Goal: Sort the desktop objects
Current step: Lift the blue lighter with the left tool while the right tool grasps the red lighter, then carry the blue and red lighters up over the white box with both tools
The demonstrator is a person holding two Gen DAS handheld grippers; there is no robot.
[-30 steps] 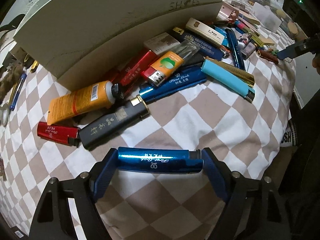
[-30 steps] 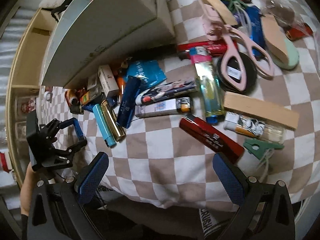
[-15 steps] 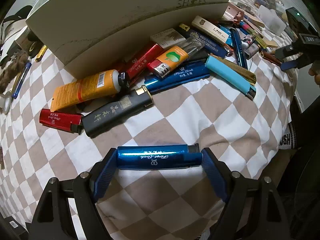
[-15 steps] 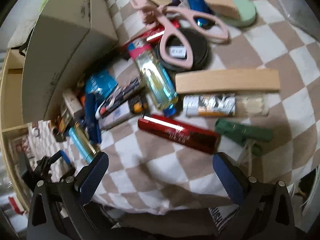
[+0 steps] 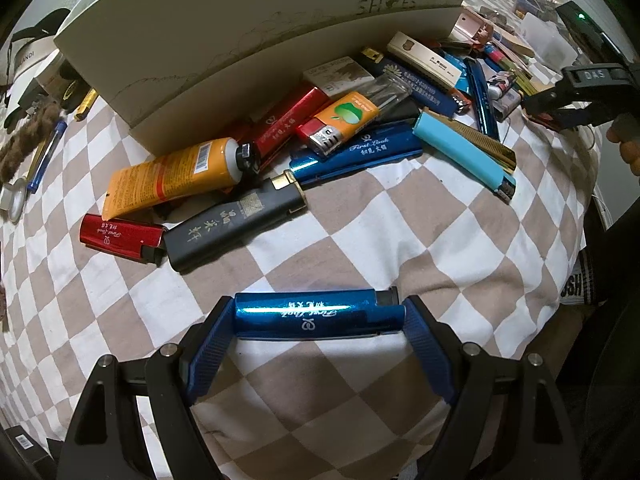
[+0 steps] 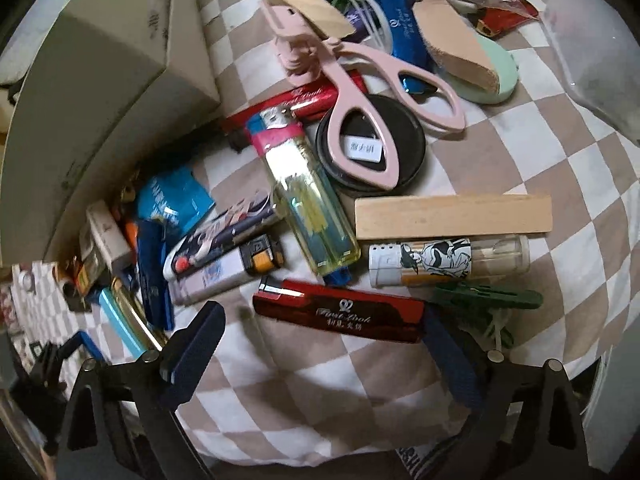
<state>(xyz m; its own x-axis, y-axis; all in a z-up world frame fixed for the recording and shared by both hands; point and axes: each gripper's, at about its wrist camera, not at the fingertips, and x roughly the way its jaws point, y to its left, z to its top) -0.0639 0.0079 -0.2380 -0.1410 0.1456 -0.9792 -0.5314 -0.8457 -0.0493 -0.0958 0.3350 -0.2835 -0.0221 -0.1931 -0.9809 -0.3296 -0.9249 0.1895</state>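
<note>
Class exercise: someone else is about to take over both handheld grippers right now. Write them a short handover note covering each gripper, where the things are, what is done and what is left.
Left gripper: shut on a blue lighter, held crosswise above the checked cloth.
Right gripper: open, low over a red lighter that lies between its fingers; not gripped yet.
Where things are: most lighters lie heaped against the shoe box, with an orange tube. Pink scissors, a wooden stick and a green clip lie near the red lighter.
Done: one blue lighter picked up.
Left: place it, grip the red one, then sort the rest.
</note>
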